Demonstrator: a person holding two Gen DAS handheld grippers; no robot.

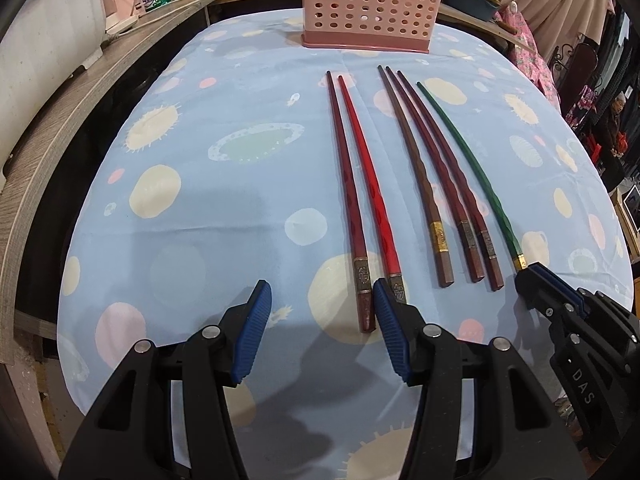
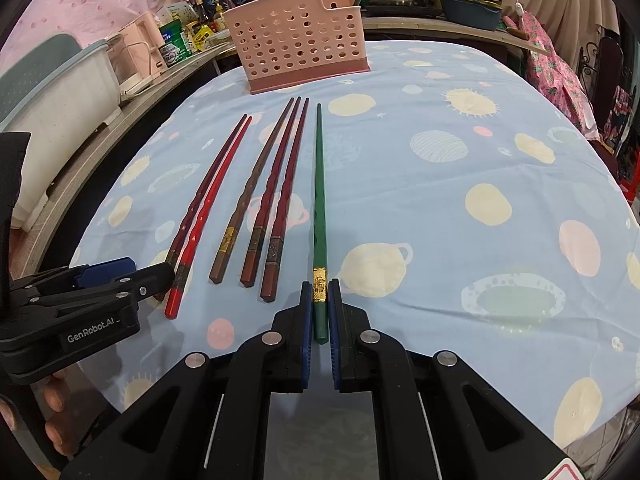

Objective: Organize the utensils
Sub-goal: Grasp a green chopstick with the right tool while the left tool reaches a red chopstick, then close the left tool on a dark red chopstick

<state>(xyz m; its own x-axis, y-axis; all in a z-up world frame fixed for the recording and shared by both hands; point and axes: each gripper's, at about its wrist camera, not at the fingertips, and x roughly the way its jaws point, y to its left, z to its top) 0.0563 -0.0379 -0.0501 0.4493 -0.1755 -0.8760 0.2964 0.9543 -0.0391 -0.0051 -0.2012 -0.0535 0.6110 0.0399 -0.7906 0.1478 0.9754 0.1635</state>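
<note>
Several chopsticks lie side by side on the blue planet-print tablecloth [image 1: 224, 216]: a dark red one [image 1: 346, 196] and a bright red one [image 1: 370, 188] at the left, a brown one [image 1: 416, 176] and two maroon ones [image 1: 448, 176] in the middle, a green one [image 2: 320, 208] at the right. My right gripper [image 2: 321, 296] is shut on the green chopstick's thick end, which rests on the cloth. My left gripper [image 1: 322, 304] is open and empty, its right pad beside the bright red chopstick's end. A pink perforated utensil holder [image 1: 370, 4] stands at the table's far end.
A wooden counter [image 1: 80, 112] runs along the left with a white tub [image 1: 44, 40], bottles and packets. Pots and a blue basin [image 2: 468, 10] stand behind the holder. Pink floral cloth [image 2: 552, 60] hangs at the right.
</note>
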